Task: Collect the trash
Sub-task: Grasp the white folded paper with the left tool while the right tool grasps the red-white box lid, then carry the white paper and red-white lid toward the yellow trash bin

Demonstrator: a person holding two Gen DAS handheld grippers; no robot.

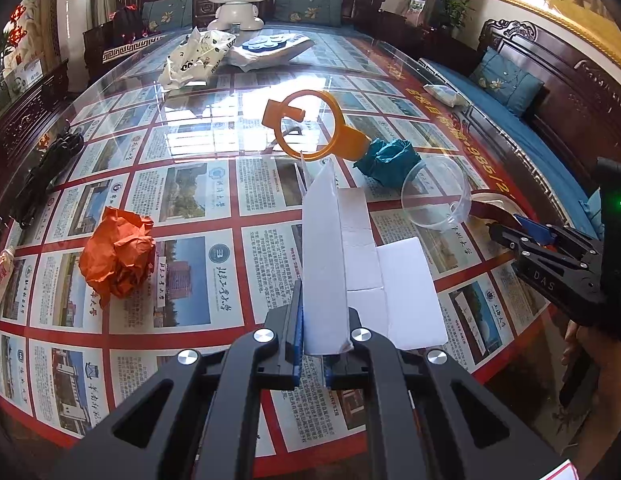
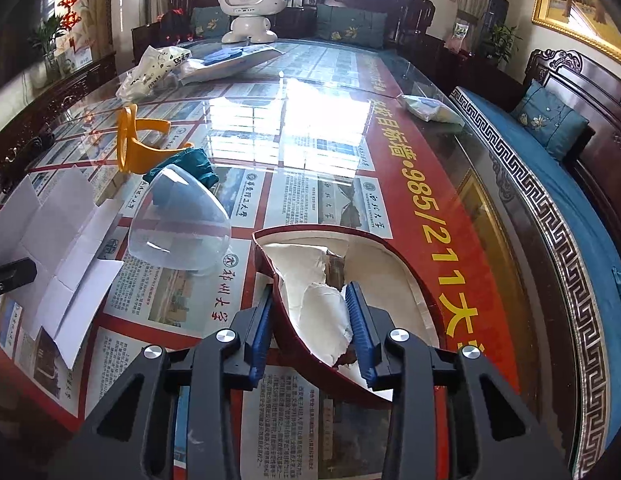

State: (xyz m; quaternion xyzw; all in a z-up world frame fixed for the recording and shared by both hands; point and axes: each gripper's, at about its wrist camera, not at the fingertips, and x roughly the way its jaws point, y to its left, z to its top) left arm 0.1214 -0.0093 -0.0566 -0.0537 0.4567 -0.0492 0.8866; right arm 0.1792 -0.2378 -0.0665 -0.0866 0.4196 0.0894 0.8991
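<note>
"DAS"-marked right gripper (image 1: pixel 506 226) (poster (image 2: pixel 426 216): "985/211")

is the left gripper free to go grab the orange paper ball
Probably not yet: the left gripper is shut on white cardboard. The orange ball lies unblocked to its left, on the table.

Cup (image 1: pixel 434 192) btwn box (image 1: pixel 350 256) & bowl (image 2: pixel 350 300).

A flattened white carton (image 1: pixel 342 256) stands on edge, one flap clamped at its near end. Left of it lies a crumpled orange paper ball (image 1: pixel 118 256); beyond it to the right, a teal paper wad (image 1: pixel 386 158) beside a clear plastic cup (image 1: pixel 436 194) on its side. A torn red-rimmed bowl (image 2: pixel 342 300) is gripped by its wall.
</note>
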